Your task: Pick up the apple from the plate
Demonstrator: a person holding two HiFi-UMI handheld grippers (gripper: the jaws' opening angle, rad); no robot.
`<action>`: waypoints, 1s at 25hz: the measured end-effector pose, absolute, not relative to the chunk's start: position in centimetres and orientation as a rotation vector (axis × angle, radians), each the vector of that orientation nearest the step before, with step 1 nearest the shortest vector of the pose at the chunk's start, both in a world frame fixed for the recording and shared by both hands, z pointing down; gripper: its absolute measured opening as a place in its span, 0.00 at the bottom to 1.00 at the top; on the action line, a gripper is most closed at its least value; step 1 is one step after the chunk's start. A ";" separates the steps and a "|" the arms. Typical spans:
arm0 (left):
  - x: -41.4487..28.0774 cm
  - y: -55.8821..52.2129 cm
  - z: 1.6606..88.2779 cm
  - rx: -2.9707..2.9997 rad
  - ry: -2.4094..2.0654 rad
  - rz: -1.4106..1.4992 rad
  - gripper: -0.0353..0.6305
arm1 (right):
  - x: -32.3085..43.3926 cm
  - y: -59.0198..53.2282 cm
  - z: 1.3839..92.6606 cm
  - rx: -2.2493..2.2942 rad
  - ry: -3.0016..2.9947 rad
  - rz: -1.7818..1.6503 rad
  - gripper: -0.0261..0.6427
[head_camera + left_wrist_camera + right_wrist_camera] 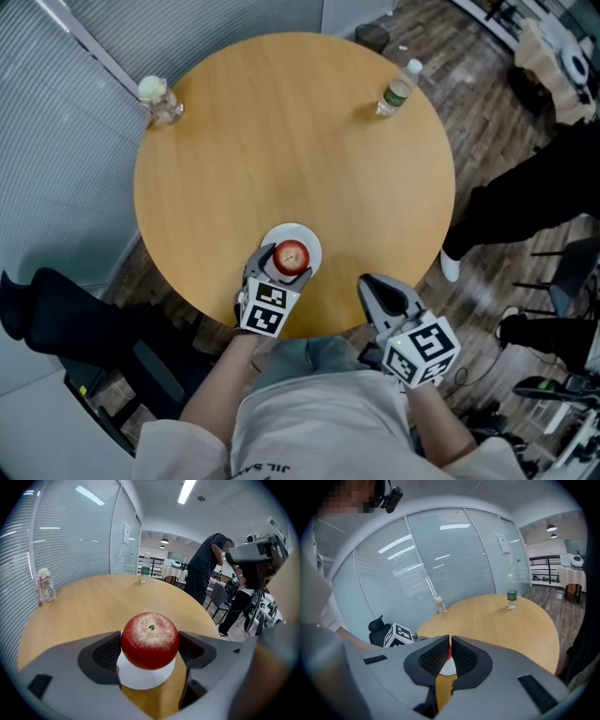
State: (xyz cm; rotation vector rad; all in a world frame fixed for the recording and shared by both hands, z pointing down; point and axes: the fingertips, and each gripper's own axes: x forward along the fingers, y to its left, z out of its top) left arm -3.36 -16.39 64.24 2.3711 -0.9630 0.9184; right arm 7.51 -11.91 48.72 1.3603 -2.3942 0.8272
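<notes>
Red and stem-up, the apple sat pinched between the left hand-held gripper's pads directly over the white plate, the right hand-held gripper pressed together, empty, farther from that plate.

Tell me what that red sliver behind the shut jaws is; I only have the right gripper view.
Observer: An apple, red with a speckled top, sitting between the left gripper's jaws.
Operator: Gripped, or just framed?
Observer: Gripped. Both pads touch its sides in the left gripper view.
Operator: Off the plate yet?
Observer: Can't tell. The white plate shows right beneath it, close to the near edge of the table.
</notes>
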 end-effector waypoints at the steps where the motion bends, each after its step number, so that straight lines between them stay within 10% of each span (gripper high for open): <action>1: -3.5 -16.3 63.5 2.374 -0.969 0.916 0.63 | 7.4 -12.0 48.5 1.359 -2.401 0.820 0.09; 25: -6.5 -11.7 44.6 2.450 -1.175 0.357 0.63 | 6.4 -11.1 43.5 1.316 -2.530 0.656 0.09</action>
